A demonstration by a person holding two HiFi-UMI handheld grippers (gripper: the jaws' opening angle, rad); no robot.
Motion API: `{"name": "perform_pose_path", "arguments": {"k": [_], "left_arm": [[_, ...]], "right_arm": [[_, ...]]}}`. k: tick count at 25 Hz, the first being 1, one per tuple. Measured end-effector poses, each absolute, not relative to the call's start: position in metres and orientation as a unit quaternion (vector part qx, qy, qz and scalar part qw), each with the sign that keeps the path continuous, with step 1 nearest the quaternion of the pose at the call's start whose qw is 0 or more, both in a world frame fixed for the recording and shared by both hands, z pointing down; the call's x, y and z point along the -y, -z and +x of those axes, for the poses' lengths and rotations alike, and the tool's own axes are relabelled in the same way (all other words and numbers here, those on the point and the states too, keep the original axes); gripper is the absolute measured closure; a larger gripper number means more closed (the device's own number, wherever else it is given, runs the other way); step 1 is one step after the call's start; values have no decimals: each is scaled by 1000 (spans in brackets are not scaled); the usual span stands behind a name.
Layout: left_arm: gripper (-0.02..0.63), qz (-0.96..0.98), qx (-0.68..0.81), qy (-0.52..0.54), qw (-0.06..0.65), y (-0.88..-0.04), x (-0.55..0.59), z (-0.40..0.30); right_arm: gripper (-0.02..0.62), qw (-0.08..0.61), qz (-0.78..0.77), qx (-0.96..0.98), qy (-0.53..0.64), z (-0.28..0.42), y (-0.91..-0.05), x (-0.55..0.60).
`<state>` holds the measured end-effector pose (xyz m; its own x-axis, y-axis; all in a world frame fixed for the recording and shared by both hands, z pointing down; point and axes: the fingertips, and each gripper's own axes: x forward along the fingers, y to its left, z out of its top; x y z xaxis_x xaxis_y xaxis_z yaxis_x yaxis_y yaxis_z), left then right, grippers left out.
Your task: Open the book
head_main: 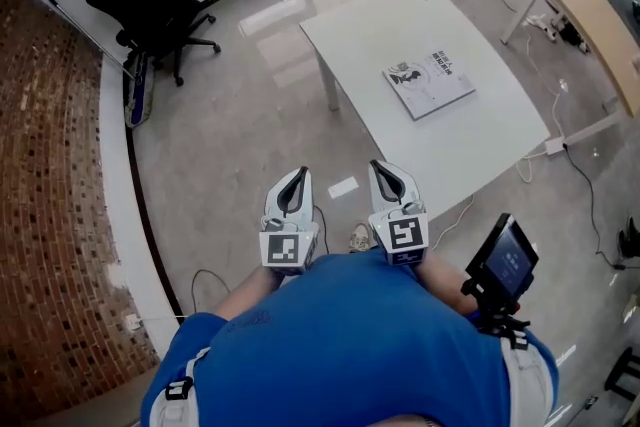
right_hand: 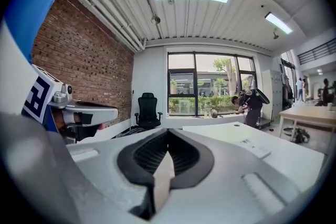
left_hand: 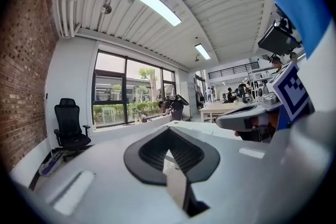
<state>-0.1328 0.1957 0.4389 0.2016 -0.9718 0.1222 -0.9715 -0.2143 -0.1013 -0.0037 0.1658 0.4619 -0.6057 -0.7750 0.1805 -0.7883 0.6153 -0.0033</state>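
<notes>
A closed book [head_main: 428, 83] with a white cover and a dark drawing lies flat on the white table [head_main: 400, 25]; in the right gripper view the book [right_hand: 256, 148] shows as a thin slab on the tabletop. My left gripper [head_main: 299, 175] and right gripper [head_main: 382, 167] are side by side close to my body, over the floor and short of the table's near edge. Both point toward the table. The left gripper [left_hand: 169, 129] has its jaws together with nothing between them. So does the right gripper [right_hand: 168, 131].
A black office chair [head_main: 150, 10] stands by the curved wall at the left, beside the brick wall [head_main: 50, 215]. A wooden desk [head_main: 590, 15] is at the far right, with cables [head_main: 575, 165] on the floor. A person [right_hand: 251, 105] stands near the windows.
</notes>
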Motion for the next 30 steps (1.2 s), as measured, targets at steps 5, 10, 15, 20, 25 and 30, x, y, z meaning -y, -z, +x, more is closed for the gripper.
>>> {"name": "perform_pose_path", "arguments": {"k": [5, 10, 15, 20, 25, 30], "left_arm": [[600, -785, -615, 80, 14, -433, -155, -128], [600, -807, -584, 82, 17, -431, -126, -118], [600, -837, -540, 84, 20, -432, -93, -112], [599, -871, -484, 85, 18, -444, -59, -122], [600, -901, -426, 80, 15, -444, -21, -146], [599, -922, -379, 76, 16, -436, 12, -180]], "right_arm": [[592, 75, 454, 886, -52, 2, -465, -135], [592, 71, 483, 871, -60, 9, -461, -117], [592, 68, 526, 845, -67, 17, -459, -93], [592, 74, 581, 807, -72, 14, -469, -70], [592, 84, 630, 767, -87, -11, -473, -50], [592, 77, 672, 732, -80, -46, -457, -30]]}}
